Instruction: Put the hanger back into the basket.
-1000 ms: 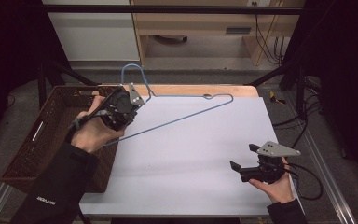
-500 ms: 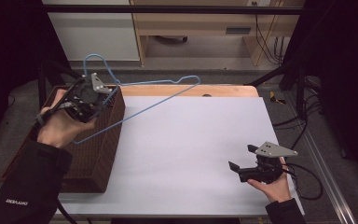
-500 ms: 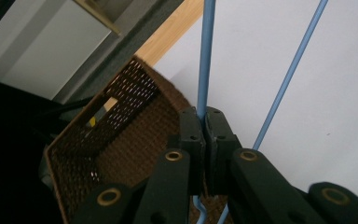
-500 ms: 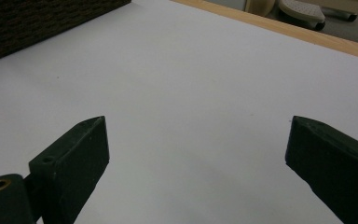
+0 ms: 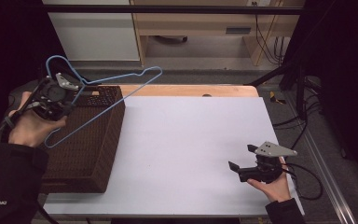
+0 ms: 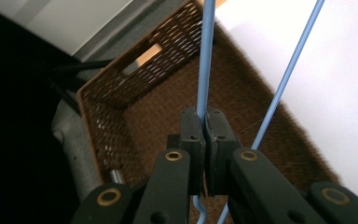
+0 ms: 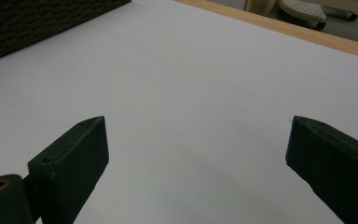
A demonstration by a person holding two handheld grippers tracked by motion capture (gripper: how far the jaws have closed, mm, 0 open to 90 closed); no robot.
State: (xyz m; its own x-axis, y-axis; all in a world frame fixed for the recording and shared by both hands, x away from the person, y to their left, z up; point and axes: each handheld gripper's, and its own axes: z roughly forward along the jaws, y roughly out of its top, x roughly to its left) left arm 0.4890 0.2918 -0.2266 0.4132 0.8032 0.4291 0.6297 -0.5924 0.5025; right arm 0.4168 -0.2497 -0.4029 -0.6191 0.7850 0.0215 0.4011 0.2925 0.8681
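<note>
Above wicker basket (image 5: 86,154): thin blue wire hanger (image 5: 103,100) (curved hook upward)

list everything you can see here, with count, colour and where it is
wire hanger: 1, light blue, held in the air over the basket, clamped in the left hand-held gripper
basket: 1, dark brown wicker, left end of the table
table: 1, white top with a wooden far edge, centre
cabinet: 1, light wood, on the floor behind the table
cables: several, black, floor at back right
left hand-held gripper: 1, black, over the basket, shut on the hanger wire
right hand-held gripper: 1, black, jaws open, low over the table's near right
</note>
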